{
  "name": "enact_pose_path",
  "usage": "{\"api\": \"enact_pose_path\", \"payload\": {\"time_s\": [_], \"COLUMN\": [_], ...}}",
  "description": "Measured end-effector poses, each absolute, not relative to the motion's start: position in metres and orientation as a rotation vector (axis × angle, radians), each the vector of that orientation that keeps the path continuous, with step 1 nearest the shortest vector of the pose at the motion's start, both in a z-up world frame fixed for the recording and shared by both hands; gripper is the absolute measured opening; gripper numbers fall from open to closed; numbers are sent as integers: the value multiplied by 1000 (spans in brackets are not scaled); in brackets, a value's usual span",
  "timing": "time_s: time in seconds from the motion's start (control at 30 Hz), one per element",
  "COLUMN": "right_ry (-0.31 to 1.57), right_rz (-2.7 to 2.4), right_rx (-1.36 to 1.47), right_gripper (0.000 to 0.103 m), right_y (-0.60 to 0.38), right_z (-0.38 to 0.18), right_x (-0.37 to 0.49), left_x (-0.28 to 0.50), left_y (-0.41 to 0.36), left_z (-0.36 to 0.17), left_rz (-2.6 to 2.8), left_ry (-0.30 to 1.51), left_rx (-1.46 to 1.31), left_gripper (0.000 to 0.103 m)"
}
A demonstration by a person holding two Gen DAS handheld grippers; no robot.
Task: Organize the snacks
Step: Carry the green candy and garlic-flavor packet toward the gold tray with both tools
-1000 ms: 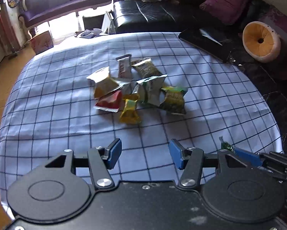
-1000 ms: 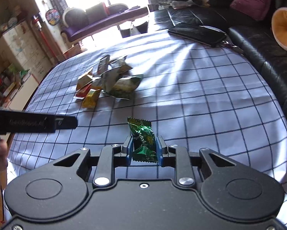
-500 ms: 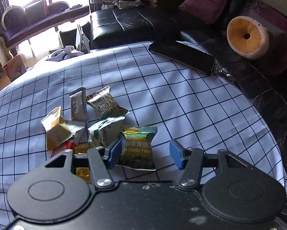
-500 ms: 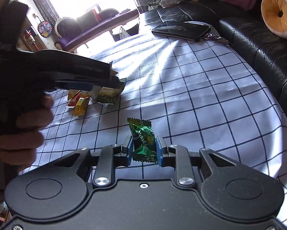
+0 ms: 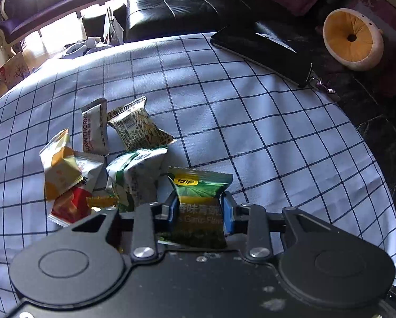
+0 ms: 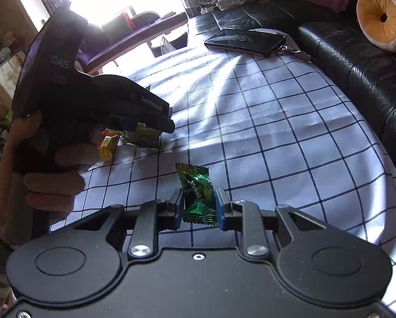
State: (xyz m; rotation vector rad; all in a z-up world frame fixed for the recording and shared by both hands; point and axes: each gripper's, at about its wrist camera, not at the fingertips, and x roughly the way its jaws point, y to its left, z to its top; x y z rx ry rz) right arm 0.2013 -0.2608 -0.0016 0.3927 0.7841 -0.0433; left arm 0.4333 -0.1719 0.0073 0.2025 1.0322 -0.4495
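Both sets of jaws are clamped on something right now. Left gripper [image 5: 200, 213] has just been closing, and its blue pads [image 5: 173, 209] are now pressing the sides of a green pea pack [image 5: 201, 198] with yellow garlic-flavour lettering, which sits at the near right edge of the snack pile [image 5: 105, 159]. Right gripper [image 6: 199, 209] is pinched narrow on a green candy [image 6: 198, 194], twisted wrapper poking up and out between the pads.

Just left of the pea pack there's a white and green pack [image 5: 137, 175], touching or overlapping a red one [image 5: 70, 206] and a yellow and white one [image 5: 58, 169]. A bit further back, a white hawthorn bar [image 5: 94, 129] stands tilted next to a beige pack [image 5: 138, 129] with a barcode. All of it lies on the blue checked cloth [image 5: 250, 132] over the table.

From the right wrist view you can see the person's hand [image 6: 52, 175] wrapped round the left gripper's handle, with the pile mostly hidden behind it; a yellow candy [image 6: 107, 149] peeks out underneath.

At the far edge of the cloth lies a black phone [image 6: 245, 41]. Beyond that, a black leather sofa [image 5: 184, 8] with an orange round cushion [image 5: 352, 42].
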Motion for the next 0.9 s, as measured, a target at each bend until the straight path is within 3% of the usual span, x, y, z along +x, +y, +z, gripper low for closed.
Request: {"api": "enact_pose_path", "payload": {"time_s": [0.5, 0.9], "right_ry": [771, 803], "right_rz": [4, 61], "right_rx": [343, 308], "right_gripper": [35, 35], "right_y": [-240, -214], "right_z": [24, 32], "right_x": [179, 151], "left_x": [338, 248], "left_y": [-93, -34], "left_z": [57, 54], "left_rz": [-435, -382], "left_ry": [1137, 1162], "left_rx": [97, 113], "left_gripper": [33, 33]}}
